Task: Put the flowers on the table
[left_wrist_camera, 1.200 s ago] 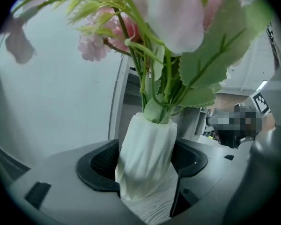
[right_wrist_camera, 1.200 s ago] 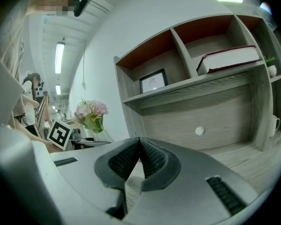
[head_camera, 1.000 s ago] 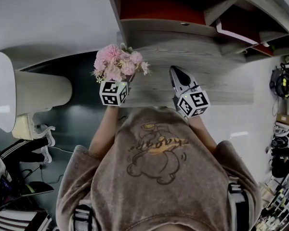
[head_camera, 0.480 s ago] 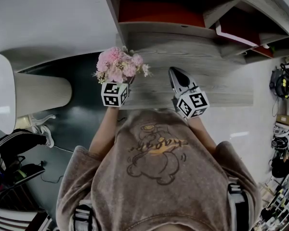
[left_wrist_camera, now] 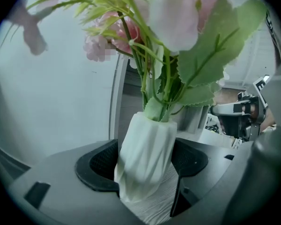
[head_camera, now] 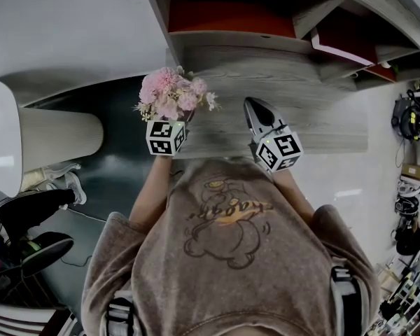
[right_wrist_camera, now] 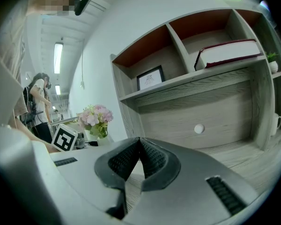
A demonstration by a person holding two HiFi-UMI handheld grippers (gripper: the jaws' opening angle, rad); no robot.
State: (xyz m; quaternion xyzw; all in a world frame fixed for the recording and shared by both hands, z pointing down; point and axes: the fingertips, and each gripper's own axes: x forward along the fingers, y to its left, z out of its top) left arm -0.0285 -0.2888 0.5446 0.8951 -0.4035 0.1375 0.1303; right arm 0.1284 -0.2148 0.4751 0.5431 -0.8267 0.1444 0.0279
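In the head view, the flowers (head_camera: pixel 171 93) are seen as a bunch of pale pink blooms with small green sprigs. They are placed just ahead of the left gripper (head_camera: pixel 176 122), whose fingers are covered by the blooms from above. The bunch is held over the left end of the grey wood-grain table (head_camera: pixel 322 121). The right gripper (head_camera: pixel 255 108) is held over the table, to the right of the flowers and apart from them, with its fingers (head_camera: pixel 260 117) drawn to a point. A shelf unit (head_camera: pixel 231 19) is seen beyond the table.

In the left gripper view, a white ribbed vase (left_wrist_camera: pixel 147 156) is clamped between the two dark fingers (left_wrist_camera: pixel 97 165), one pressed to each side. Its mouth is filled with green stems and toothed leaves, which rise well above the fingers to the pink blooms; the upper blooms are blurred. The table's wood grain is seen directly beneath the vase's base, between the fingers. Whether the base touches it cannot be told.

In the right gripper view, the fingers are pressed together with nothing between them. Far to the left of them the flowers are seen in their vase, just beside the left gripper's marker cube (right_wrist_camera: pixel 64 137). Above and beyond the fingers, the shelf unit's compartments are shown: a framed picture (right_wrist_camera: pixel 150 78) is stood in one, and a book (right_wrist_camera: pixel 229 53) is laid flat in the one to its right. A round knob (right_wrist_camera: pixel 199 129) is set in the back panel below.
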